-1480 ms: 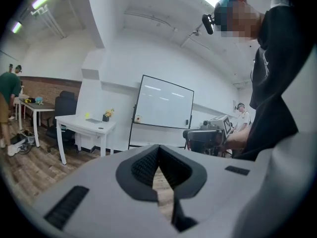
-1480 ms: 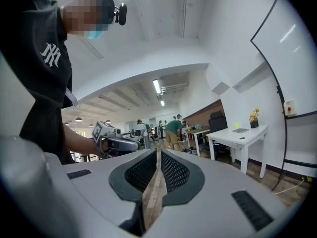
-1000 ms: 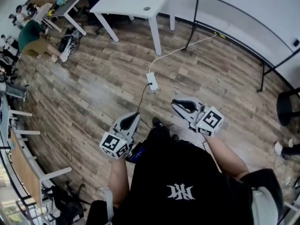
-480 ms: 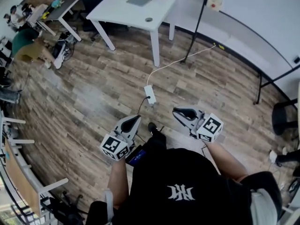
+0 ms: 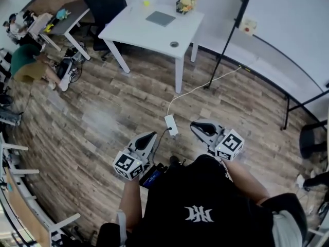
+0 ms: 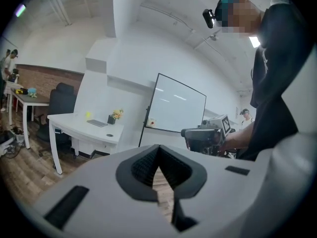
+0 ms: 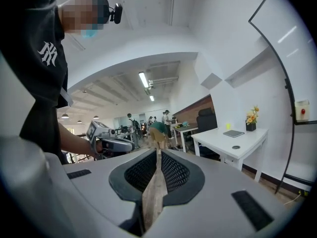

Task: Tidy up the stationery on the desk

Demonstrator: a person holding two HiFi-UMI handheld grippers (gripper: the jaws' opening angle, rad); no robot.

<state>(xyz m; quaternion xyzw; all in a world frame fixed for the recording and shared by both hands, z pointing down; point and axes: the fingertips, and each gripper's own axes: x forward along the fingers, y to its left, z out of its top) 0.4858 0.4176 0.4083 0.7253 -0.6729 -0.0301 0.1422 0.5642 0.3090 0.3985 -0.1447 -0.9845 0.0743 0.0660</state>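
White desk (image 5: 139, 30) at upper centre, carrying grey flat pad (image 5: 160, 18), flower pot (image 5: 186, 4) at far edge, small yellow item (image 5: 146, 3), dark round item (image 5: 174, 44) near front edge, wood-plank floor (image 5: 103, 112) beneath, white power strip (image 5: 171, 125) lying at centre, white cable (image 5: 205, 85) trailing toward upper right.

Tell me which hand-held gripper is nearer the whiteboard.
Right. The right hand-held gripper is on the side toward the whiteboard, well short of it; the left hand-held gripper lies beyond the right one.
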